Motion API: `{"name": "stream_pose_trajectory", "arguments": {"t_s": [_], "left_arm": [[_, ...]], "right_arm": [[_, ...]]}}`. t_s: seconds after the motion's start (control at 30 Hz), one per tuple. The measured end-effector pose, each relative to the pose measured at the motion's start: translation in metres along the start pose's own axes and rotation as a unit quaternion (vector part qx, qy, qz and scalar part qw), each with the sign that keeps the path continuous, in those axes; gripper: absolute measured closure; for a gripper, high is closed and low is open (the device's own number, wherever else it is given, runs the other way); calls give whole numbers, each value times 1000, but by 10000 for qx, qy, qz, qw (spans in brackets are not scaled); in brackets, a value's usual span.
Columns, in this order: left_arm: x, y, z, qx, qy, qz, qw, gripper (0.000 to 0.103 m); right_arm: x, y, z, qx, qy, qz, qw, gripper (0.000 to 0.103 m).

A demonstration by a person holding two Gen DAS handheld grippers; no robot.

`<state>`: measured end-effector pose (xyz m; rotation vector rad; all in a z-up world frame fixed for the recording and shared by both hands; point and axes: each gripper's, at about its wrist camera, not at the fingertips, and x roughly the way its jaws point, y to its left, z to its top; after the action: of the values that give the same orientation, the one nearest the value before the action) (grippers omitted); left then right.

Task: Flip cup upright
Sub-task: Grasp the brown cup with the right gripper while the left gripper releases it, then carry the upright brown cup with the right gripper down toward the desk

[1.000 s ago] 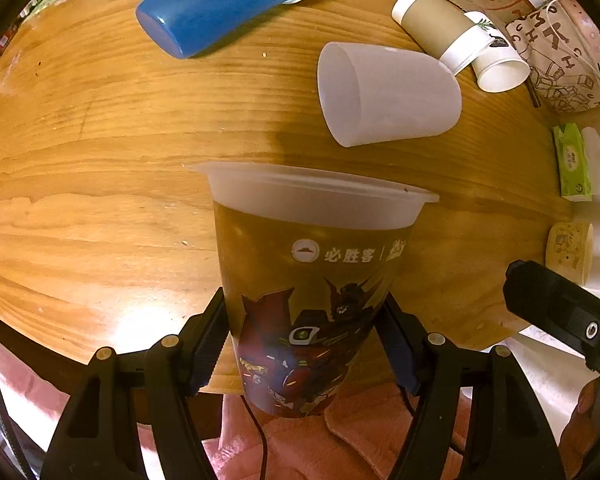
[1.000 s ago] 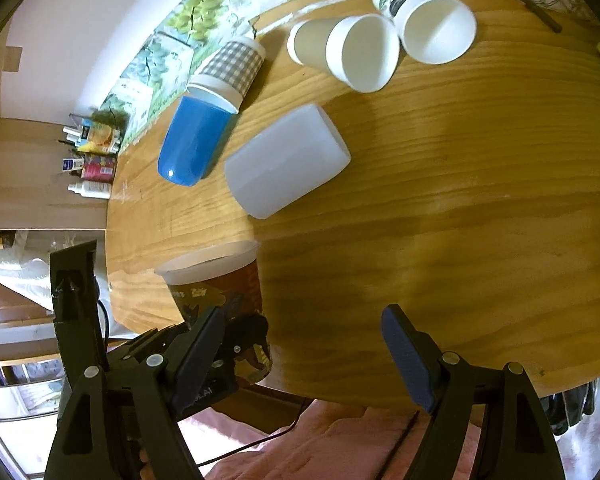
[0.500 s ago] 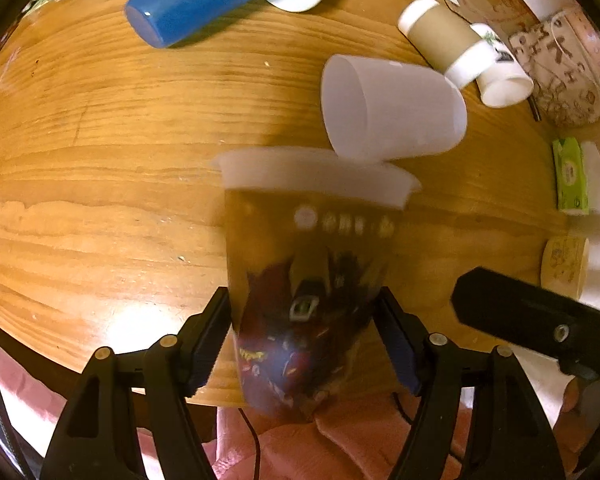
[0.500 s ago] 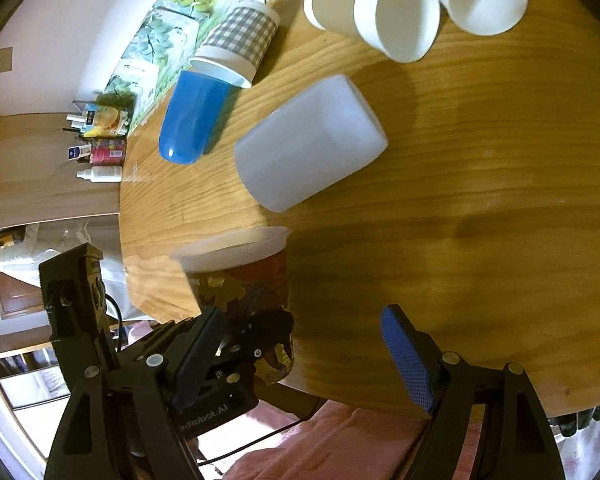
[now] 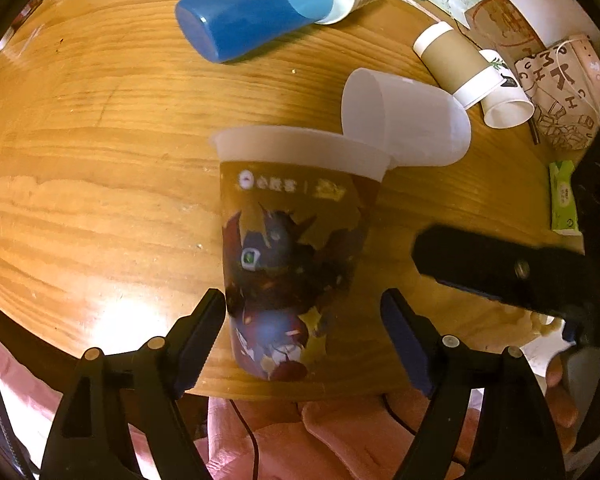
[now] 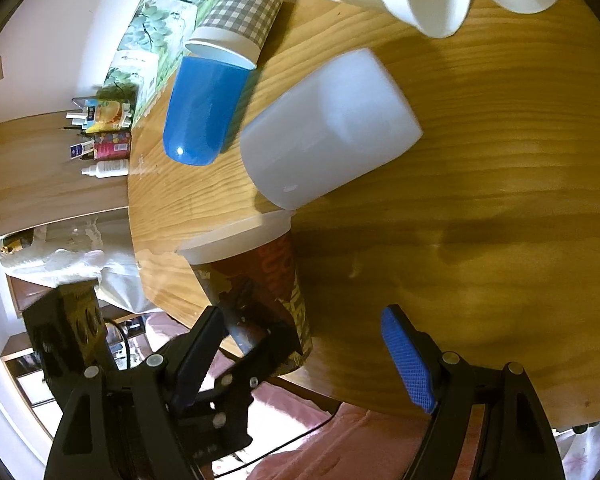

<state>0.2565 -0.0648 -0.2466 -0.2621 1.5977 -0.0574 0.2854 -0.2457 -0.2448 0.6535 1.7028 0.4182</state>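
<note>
The printed cup (image 5: 296, 248) stands upright on the table (image 5: 100, 168) between the left gripper's (image 5: 302, 332) parted fingers, seemingly released, while the right gripper (image 6: 302, 346) gapes empty.

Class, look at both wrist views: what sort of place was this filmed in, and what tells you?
Probably a home room, not a lab: a round wooden table strewn with paper and plastic cups, a shelf of small bottles and cartons, and a grape-print poster.

Round wooden table (image 6: 500, 208) under warm light; white wall (image 6: 60, 20) behind; wooden shelf (image 6: 40, 176) beside.
</note>
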Motion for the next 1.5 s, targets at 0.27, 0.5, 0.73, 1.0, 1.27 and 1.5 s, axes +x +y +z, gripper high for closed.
{"name": "stream_pose_trajectory", "arguments": {"t_s": [0.27,0.5,0.73,1.0,1.27,1.5], "left_arm": [[-17,15,-15,-86,-326,134,9993,20],[-35,37,-27,-331,-668,102,9972,20],[-59,62,-49,-422,-1029,61,9938,20],[-82,87,-84,-475,-1394,33,9891,20],[-103,98,-108,-246,-2047,169,9784,20],[-117,99,-125,252,-2635,99,9643,20]], "right_arm": [[19,9,10,33,229,189,9996,22],[38,28,16,-129,356,102,9992,22],[53,49,16,-409,385,107,9984,22],[76,71,12,-534,453,37,9975,22],[94,89,5,-722,297,-129,9969,22],[101,100,-1,-831,12,-231,9963,22]]}}
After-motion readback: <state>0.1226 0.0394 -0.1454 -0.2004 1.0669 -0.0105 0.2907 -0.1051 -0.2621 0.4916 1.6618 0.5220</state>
